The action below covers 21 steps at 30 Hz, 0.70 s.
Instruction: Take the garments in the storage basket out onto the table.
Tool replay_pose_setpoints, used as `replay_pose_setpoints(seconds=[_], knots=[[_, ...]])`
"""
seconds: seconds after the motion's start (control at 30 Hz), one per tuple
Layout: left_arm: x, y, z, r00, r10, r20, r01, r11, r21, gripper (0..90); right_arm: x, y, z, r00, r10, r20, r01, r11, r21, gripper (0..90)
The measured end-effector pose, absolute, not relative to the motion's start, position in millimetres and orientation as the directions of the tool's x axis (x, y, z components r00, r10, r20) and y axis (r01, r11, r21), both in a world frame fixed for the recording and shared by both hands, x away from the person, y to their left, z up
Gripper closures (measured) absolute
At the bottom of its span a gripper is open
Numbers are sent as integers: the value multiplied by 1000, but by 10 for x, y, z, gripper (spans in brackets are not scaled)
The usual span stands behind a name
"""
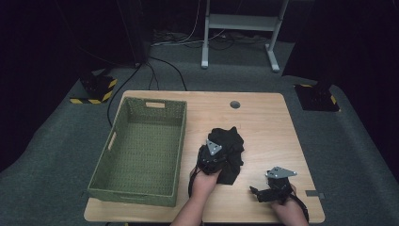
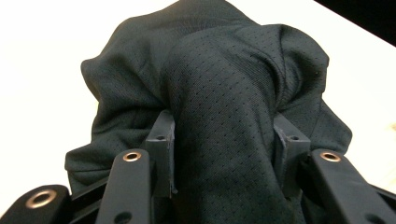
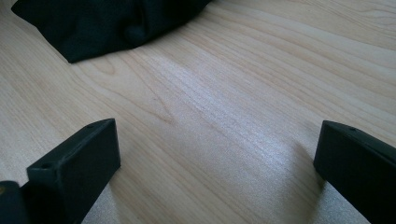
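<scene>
- The left gripper (image 2: 224,140) squeezes a thick fold of the black cloth (image 2: 219,88) between its 2 jaws.
- In the high view, this left gripper (image 1: 212,157) sits on the near side of the black cloth (image 1: 231,143), in the middle of the table (image 1: 263,117).
- The cloth hides the jaw tips there, and its dark folds are hard to tell apart.
- The right gripper (image 3: 217,154) has its 2 jaws spread wide, with bare wood between them.
- It rests low near the table's front right edge (image 1: 263,193), apart from the cloth.
- A green basket (image 1: 141,190) stands on the left side of the table, just beside the cloth.
- The person's arms are cut off at the bottom.
</scene>
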<state>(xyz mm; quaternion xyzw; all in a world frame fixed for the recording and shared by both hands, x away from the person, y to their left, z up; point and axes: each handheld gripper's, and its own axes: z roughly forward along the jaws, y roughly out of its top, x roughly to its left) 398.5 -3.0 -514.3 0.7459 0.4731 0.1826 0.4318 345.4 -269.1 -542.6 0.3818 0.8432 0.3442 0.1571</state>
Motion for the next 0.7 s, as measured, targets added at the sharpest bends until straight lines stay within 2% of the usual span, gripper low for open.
replay_pose_setpoints(seconds=[0.3,0.7], knots=[[4008,-32,-5198,486,864,-132,562,-193,805,515,3454,-2691,-5426,-660,751,-2,535,472,701,1],[4009,-32,-5206,503,854,-134,571,-212,794,442,3453,-2691,-5426,-661,750,-3,534,473,701,1]])
